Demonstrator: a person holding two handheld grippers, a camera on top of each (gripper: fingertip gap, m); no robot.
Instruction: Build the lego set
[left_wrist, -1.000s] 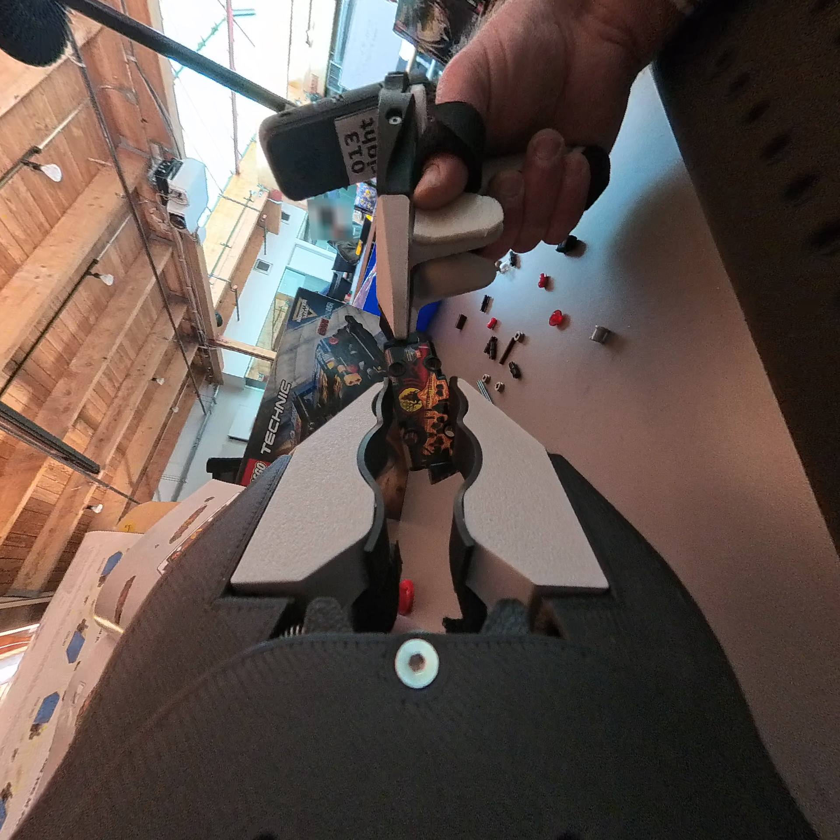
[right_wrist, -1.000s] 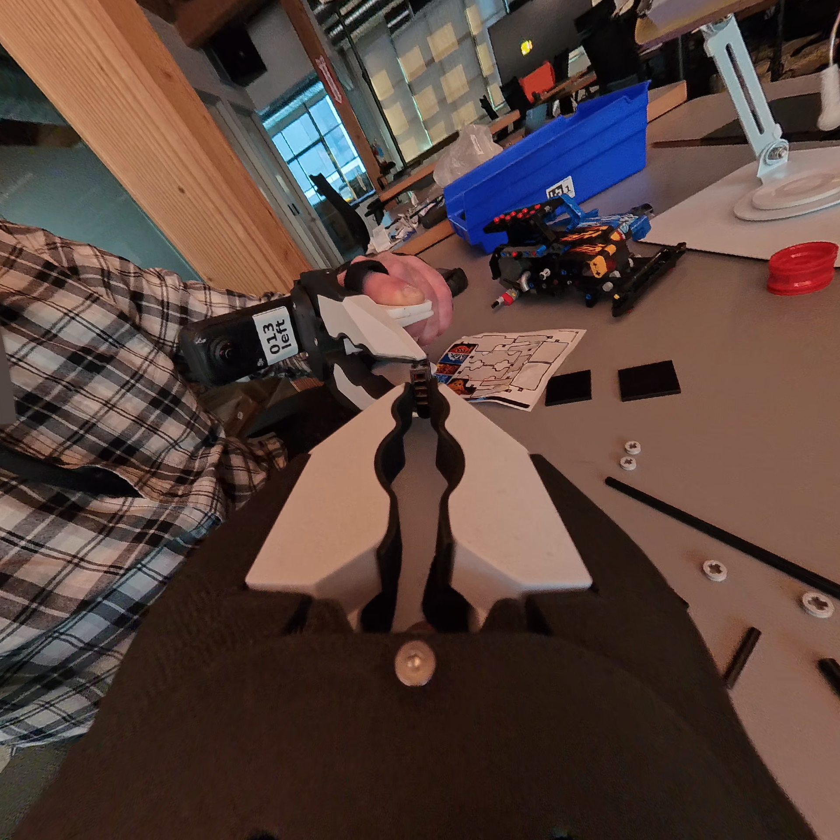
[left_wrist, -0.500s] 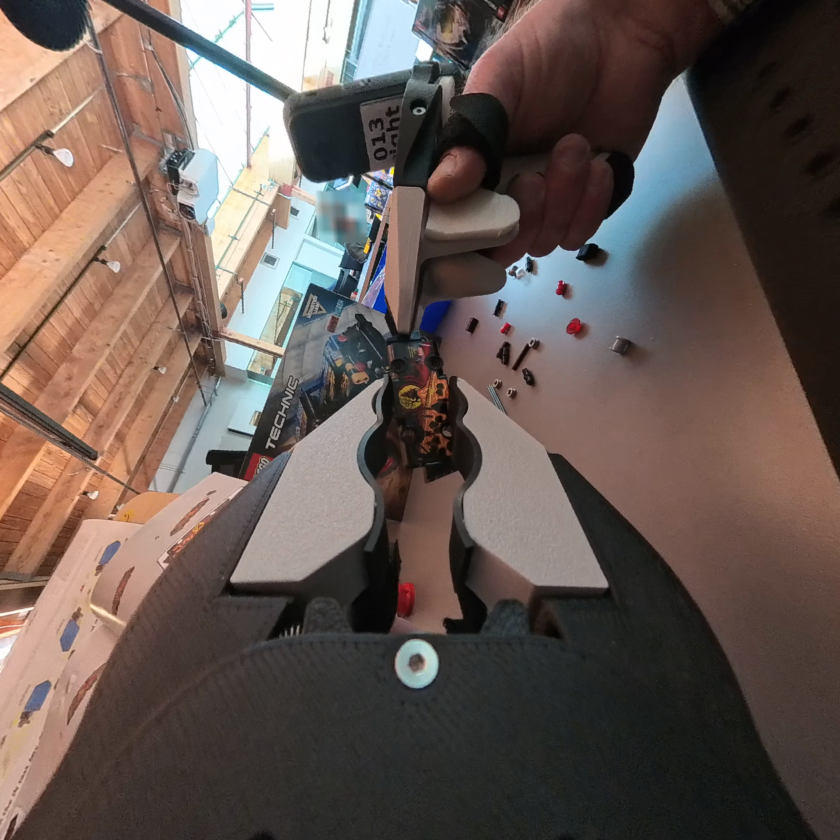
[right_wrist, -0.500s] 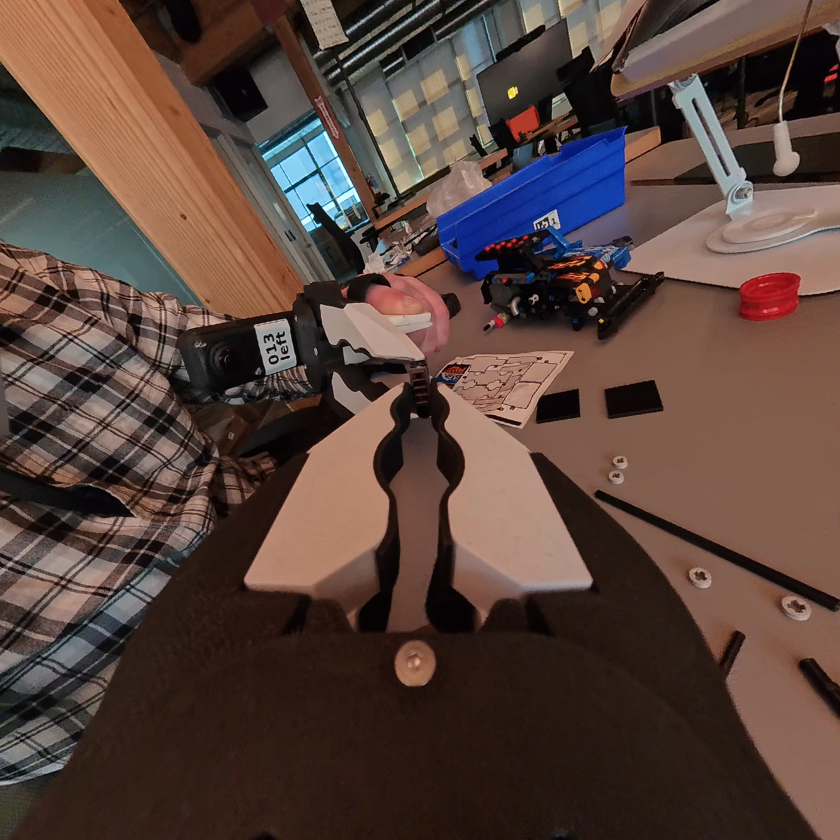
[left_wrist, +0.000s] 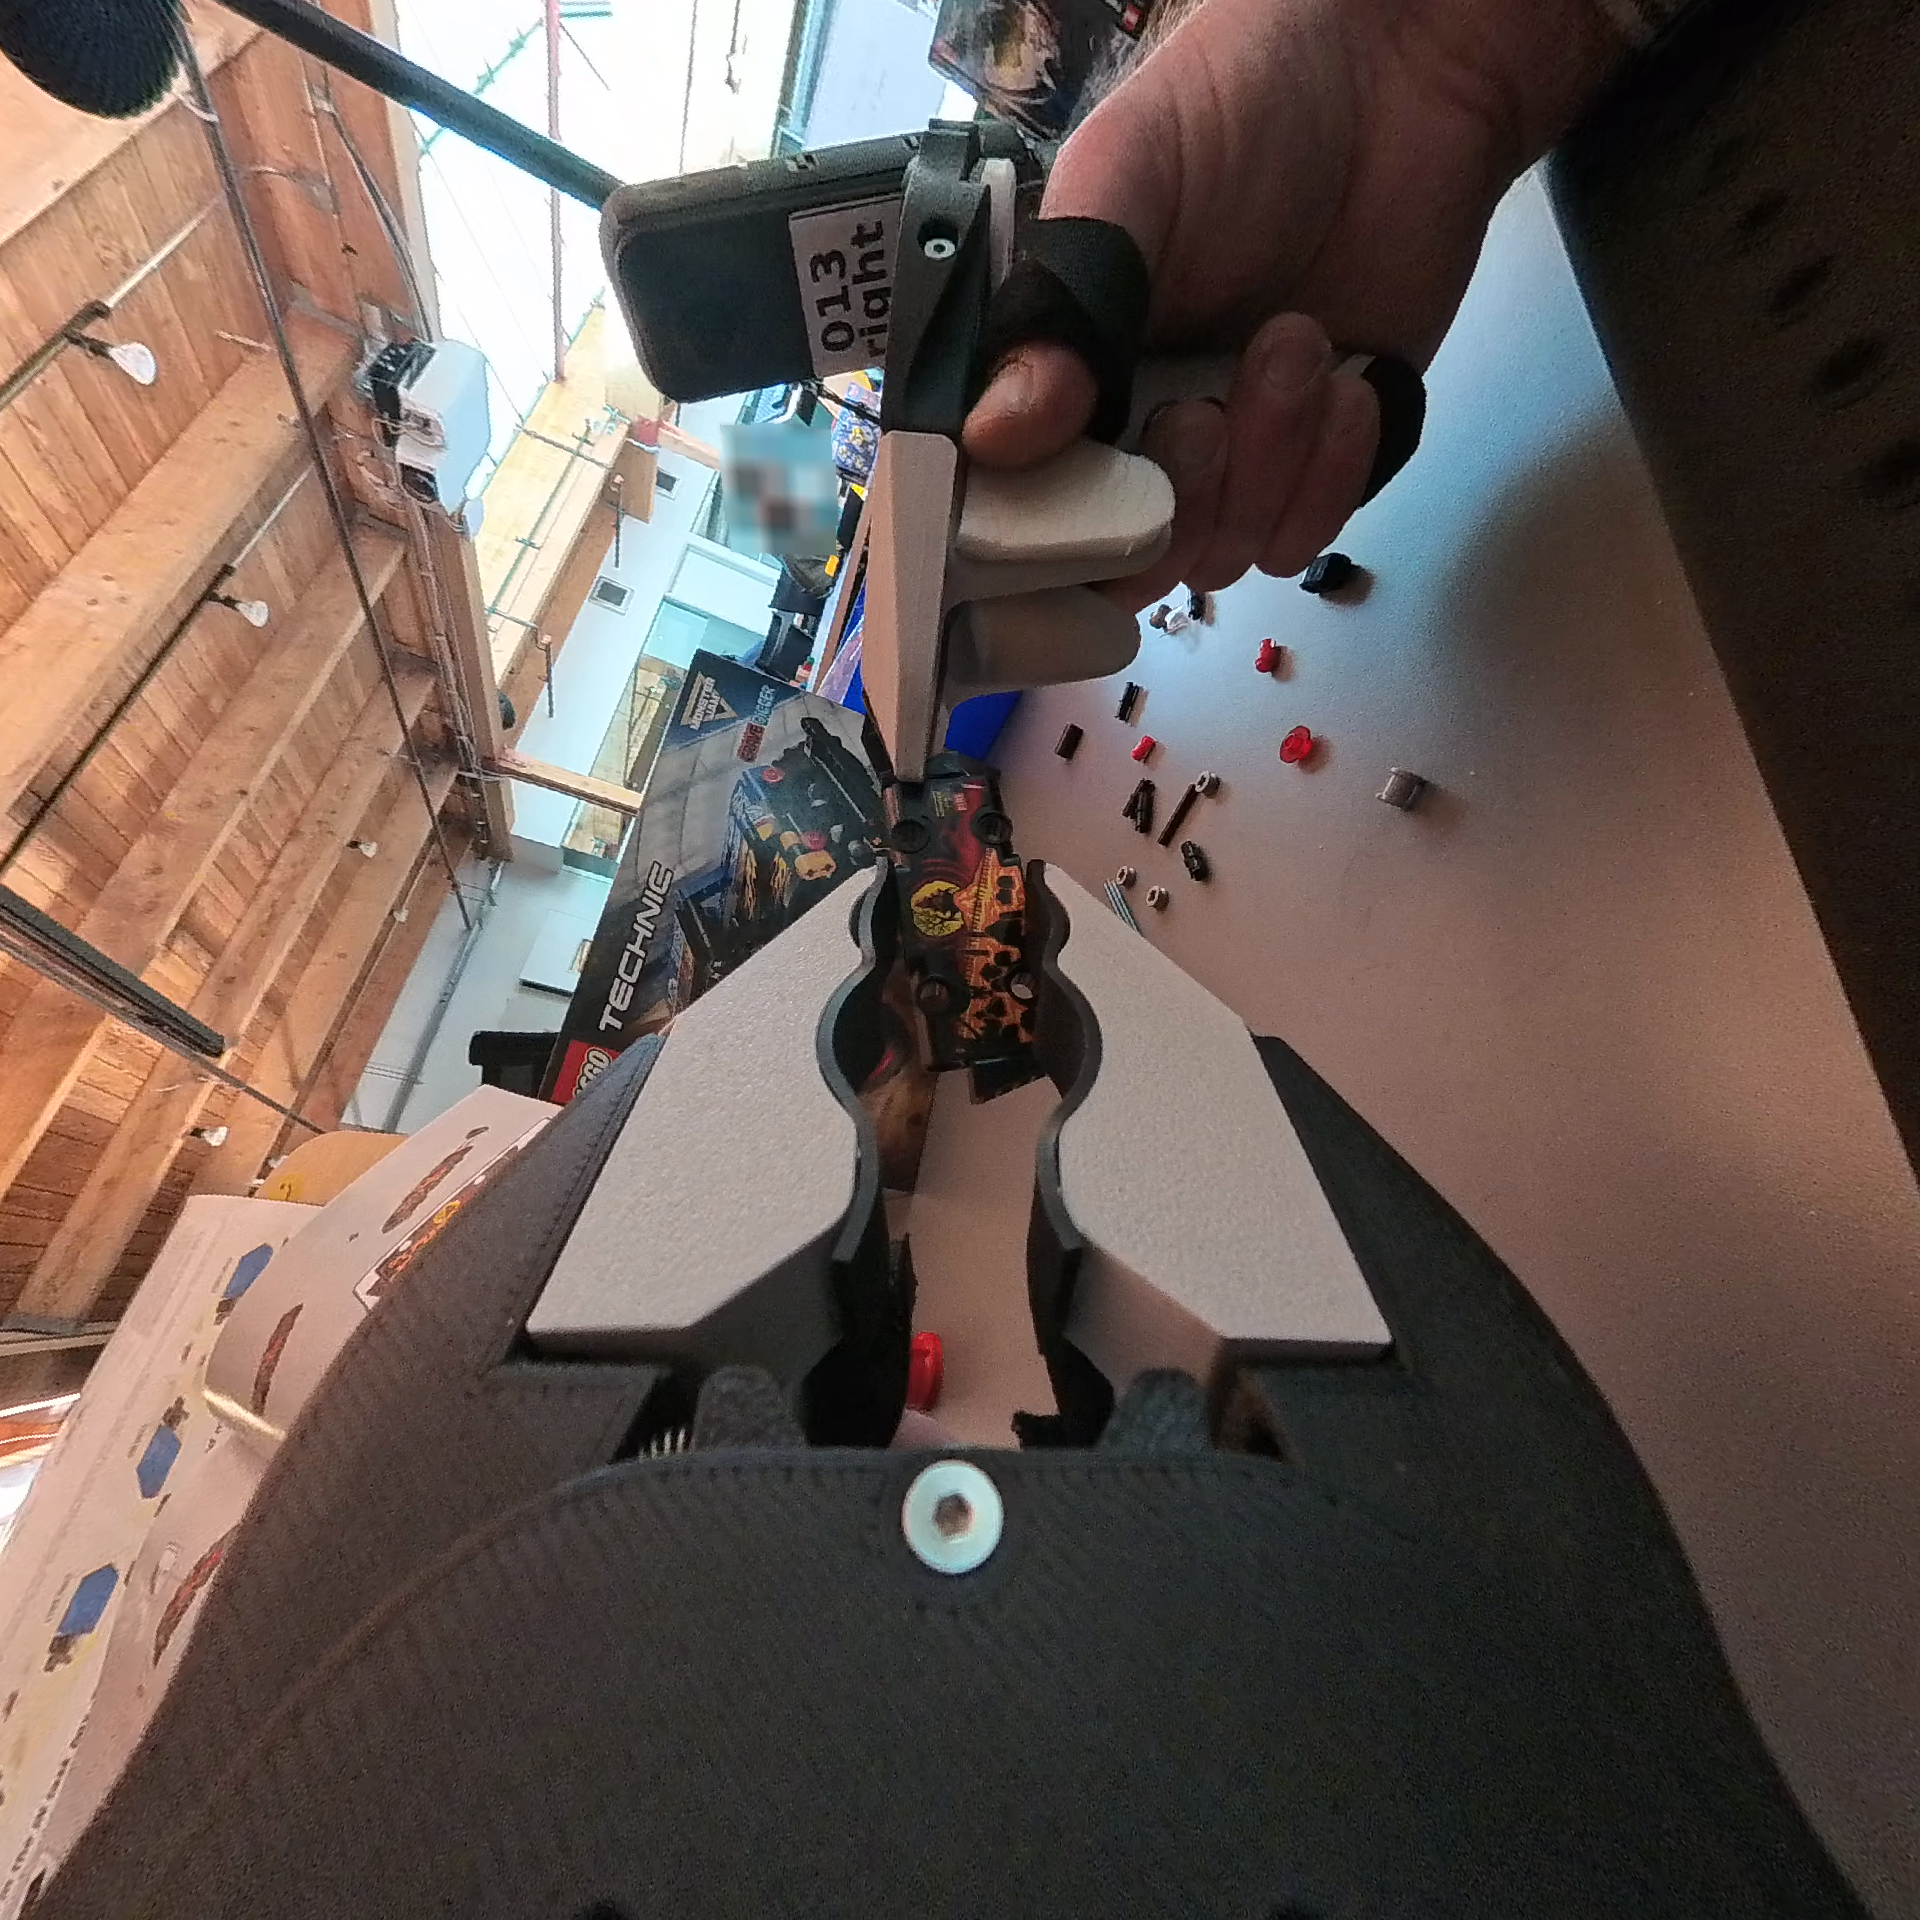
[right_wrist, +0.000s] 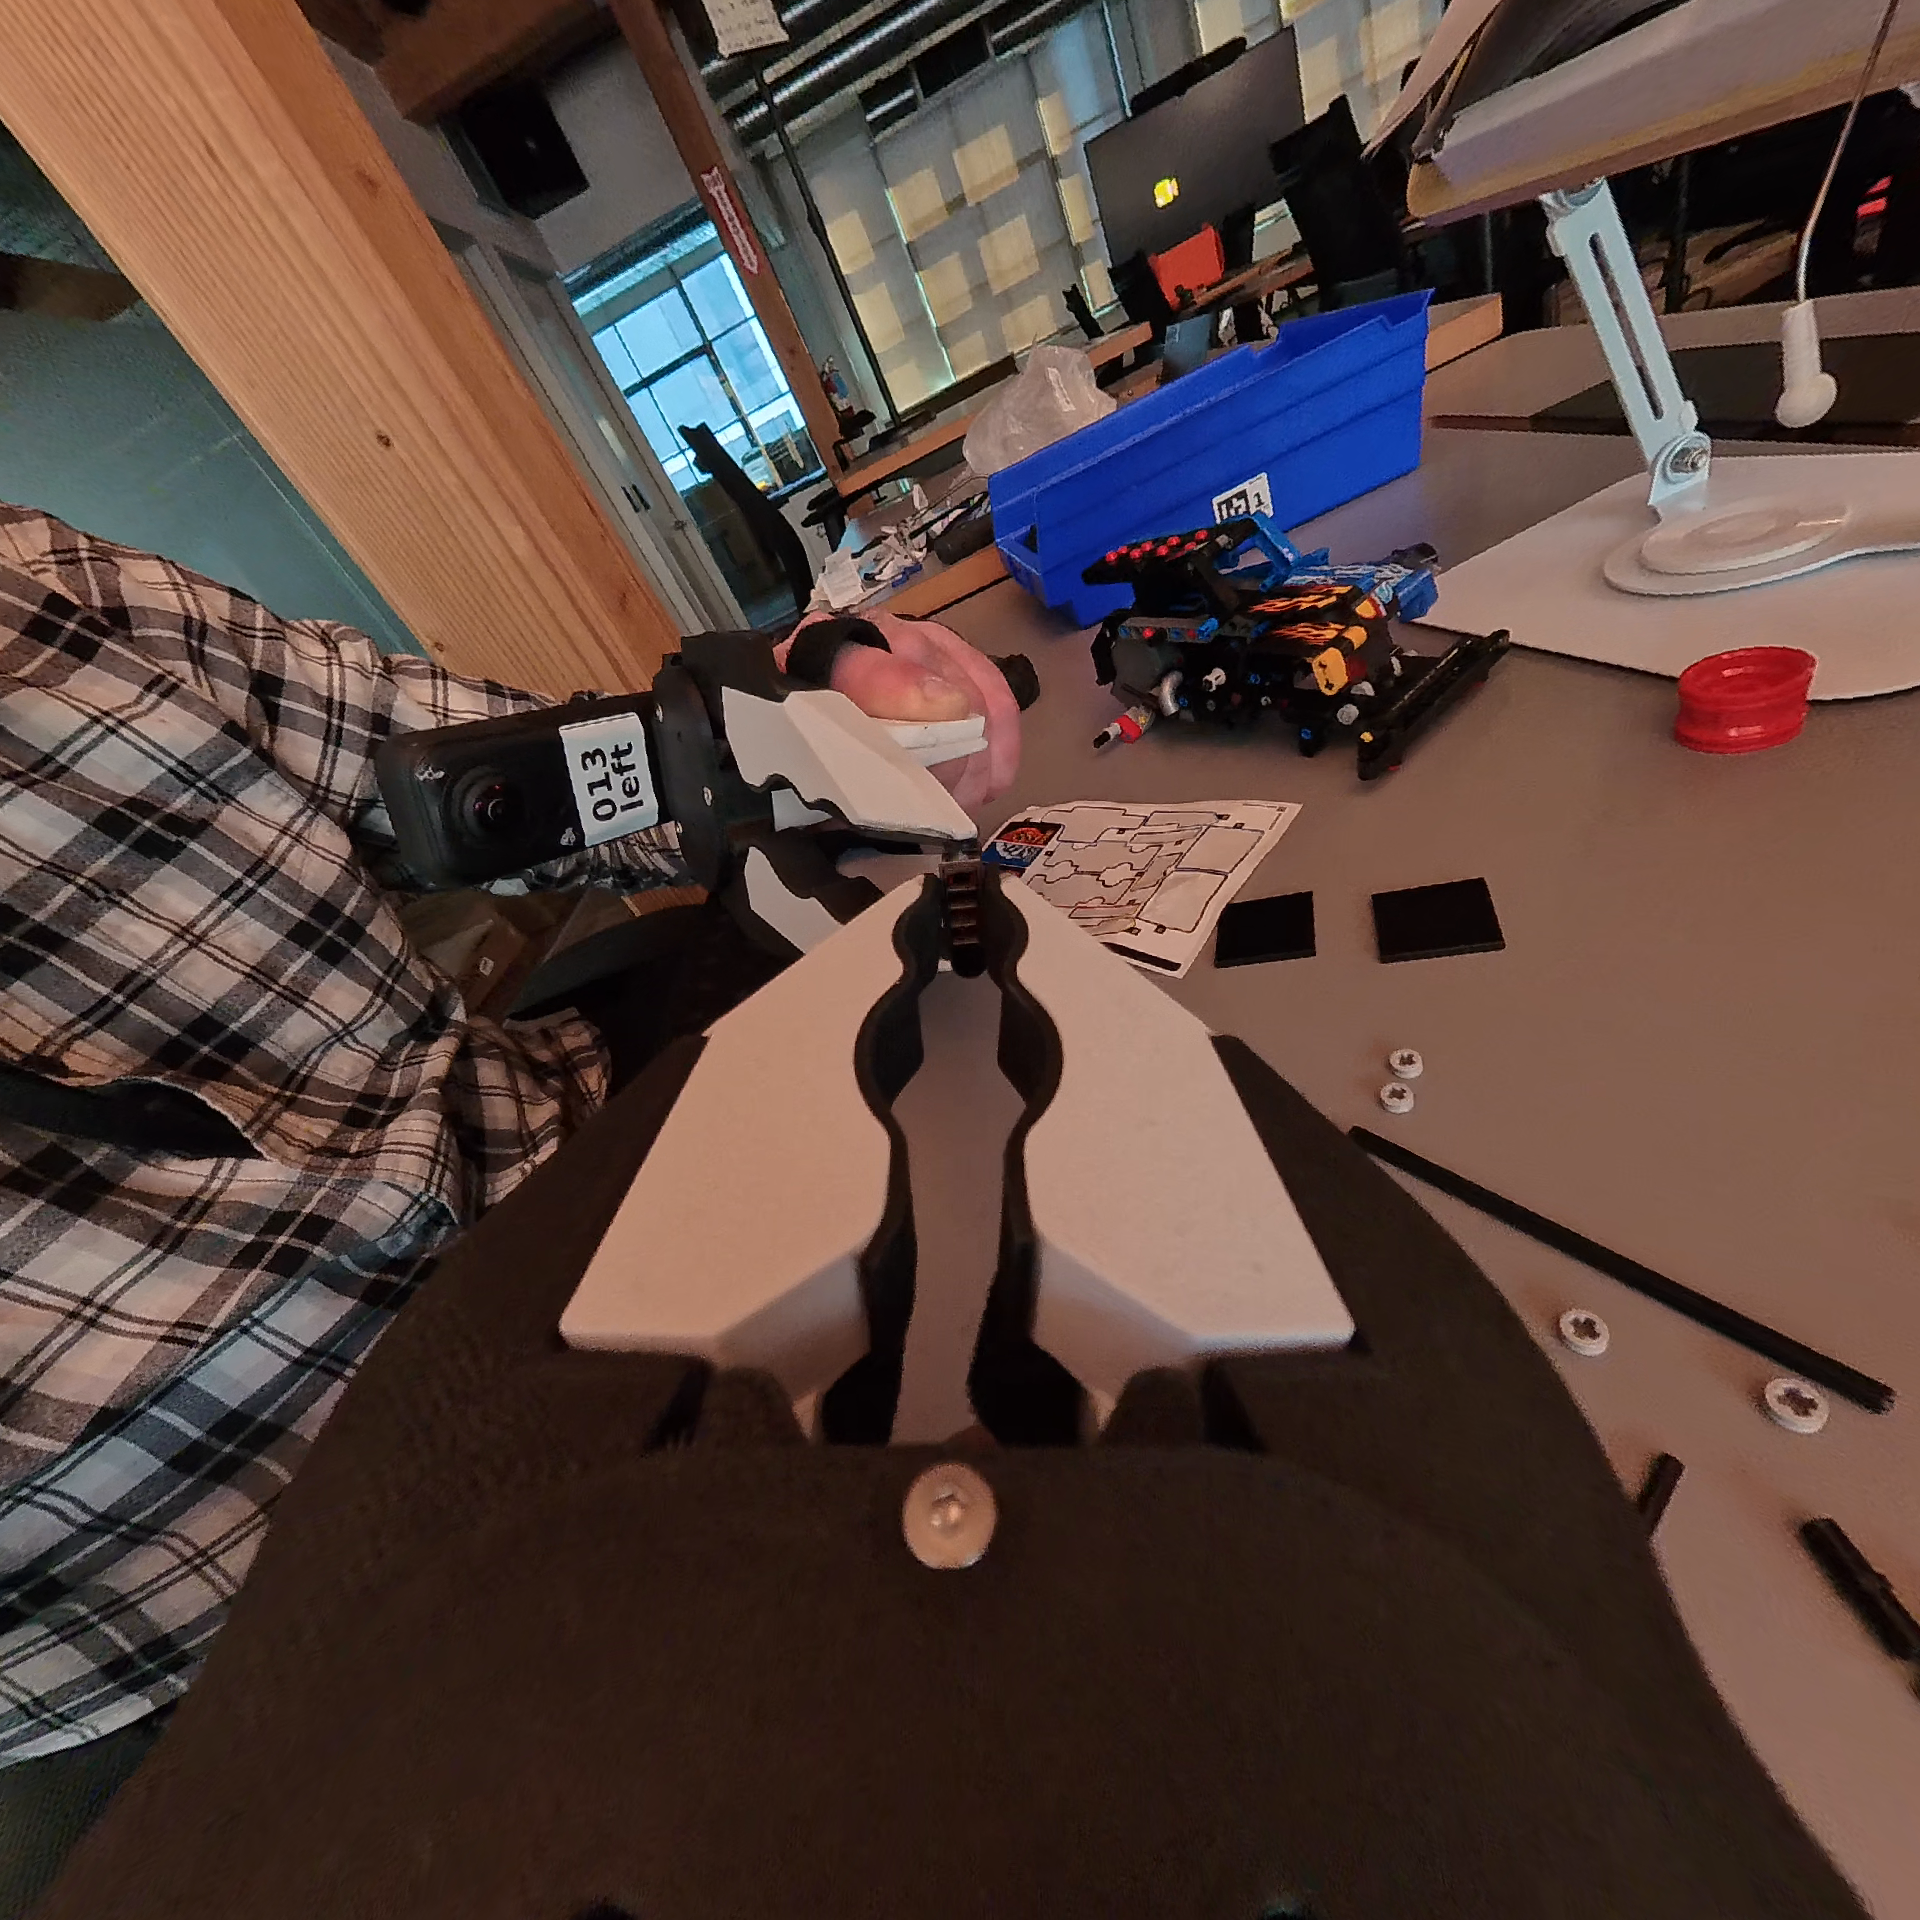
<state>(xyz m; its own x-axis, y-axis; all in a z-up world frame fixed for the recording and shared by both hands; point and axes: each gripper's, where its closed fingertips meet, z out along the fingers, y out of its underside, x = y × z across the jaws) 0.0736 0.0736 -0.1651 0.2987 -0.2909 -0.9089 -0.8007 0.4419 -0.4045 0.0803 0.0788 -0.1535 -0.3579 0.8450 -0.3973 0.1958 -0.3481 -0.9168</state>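
Both tongs, (left_wrist: 961, 904) and (right_wrist: 961, 894), have lifted slightly above the table (right_wrist: 1558, 1039).

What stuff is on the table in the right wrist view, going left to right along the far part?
Sticker sheet → the two black square tiles → red wheel rim.

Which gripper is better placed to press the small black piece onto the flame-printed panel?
Right. The right gripper is shut on the small black piece, its tip already at the top edge of the flame-printed panel. The left gripper is shut on that panel, bracing it.
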